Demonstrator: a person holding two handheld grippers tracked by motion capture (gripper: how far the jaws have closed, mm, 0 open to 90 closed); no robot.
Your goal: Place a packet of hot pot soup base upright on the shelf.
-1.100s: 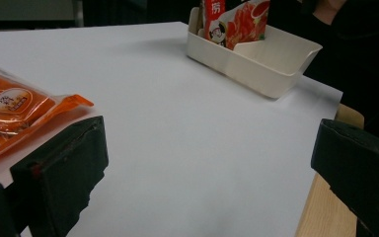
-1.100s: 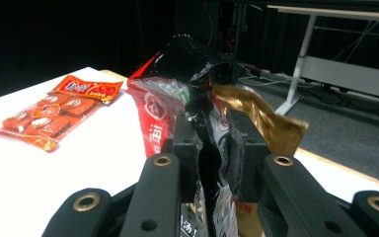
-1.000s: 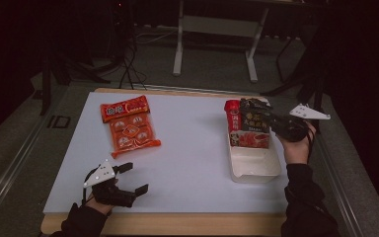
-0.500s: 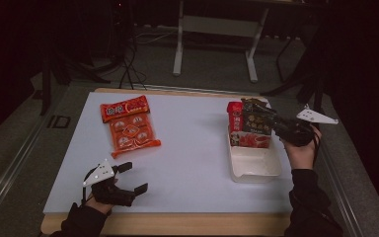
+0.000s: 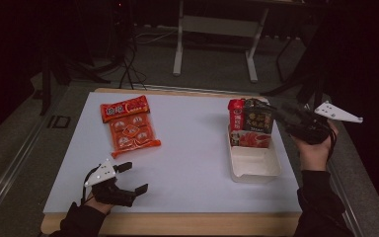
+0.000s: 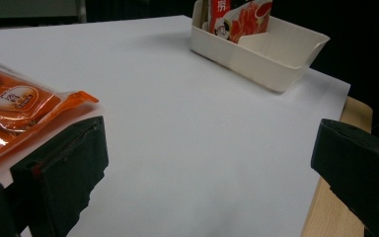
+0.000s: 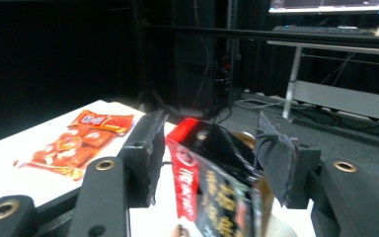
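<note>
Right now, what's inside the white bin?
The white bin holds two packs standing at its far end, a red pack and a black pack. Its near part looks bare; the packs' bases are hidden.

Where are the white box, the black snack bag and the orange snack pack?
white box (image 5: 254, 164), high view, on its bare floor near the front.
black snack bag (image 5: 257, 120), high view, on its dark printed front.
orange snack pack (image 5: 131, 133), high view, on the middle of its clear window.
</note>
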